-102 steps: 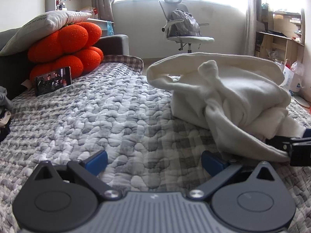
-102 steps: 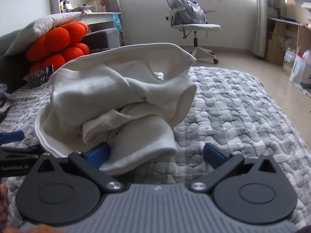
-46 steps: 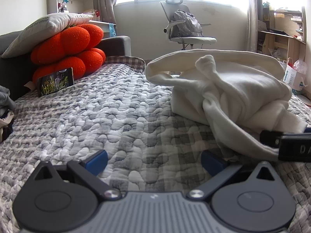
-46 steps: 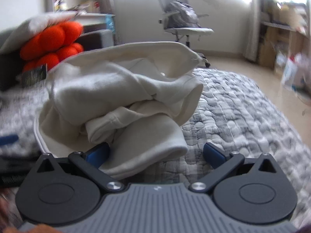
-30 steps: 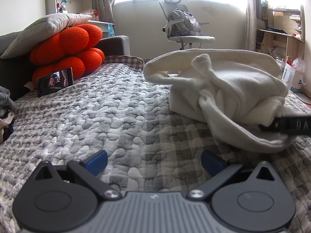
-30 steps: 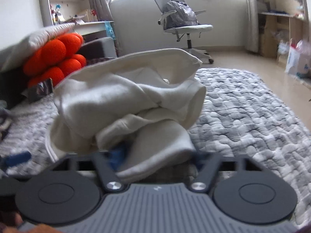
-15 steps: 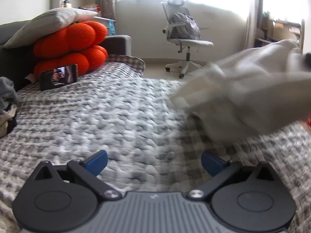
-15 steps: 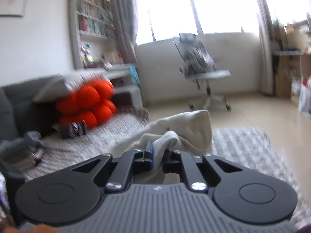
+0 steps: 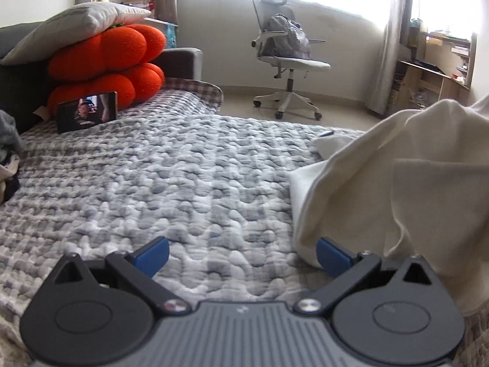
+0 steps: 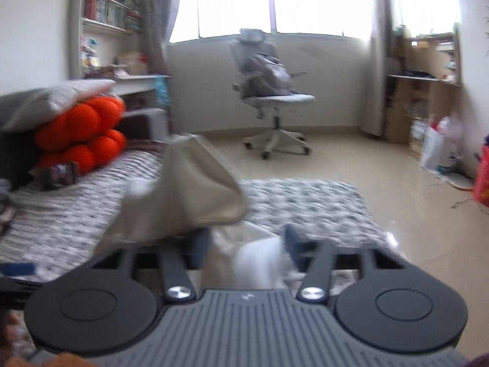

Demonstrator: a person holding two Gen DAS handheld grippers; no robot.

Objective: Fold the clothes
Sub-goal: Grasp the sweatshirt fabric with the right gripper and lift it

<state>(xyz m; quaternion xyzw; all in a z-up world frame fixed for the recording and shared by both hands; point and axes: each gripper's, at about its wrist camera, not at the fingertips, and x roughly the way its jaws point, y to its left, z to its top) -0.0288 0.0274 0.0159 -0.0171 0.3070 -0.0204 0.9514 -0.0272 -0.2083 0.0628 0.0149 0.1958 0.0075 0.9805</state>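
The cream garment (image 9: 397,189) hangs in a bunched drape at the right of the left wrist view, its lower edge on the grey quilted bedspread (image 9: 152,183). My left gripper (image 9: 243,253) is open low over the bedspread, and its right fingertip touches the garment's hem. The right wrist view is blurred by motion. There my right gripper (image 10: 246,244) stands above the bed with its jaws parted about halfway and white cloth between them. A flap of the garment (image 10: 189,195) is in the air above its left finger.
An orange cushion (image 9: 104,58) under a pillow sits at the bed's far left, and a phone (image 9: 87,111) leans against it. Some clothes (image 9: 6,140) lie at the left edge. An office chair (image 9: 284,61) with a bag stands on the floor beyond.
My right gripper shut on the garment and lifted it off the bed to the right. Its jaws have since parted about halfway. The left gripper stayed open and low.
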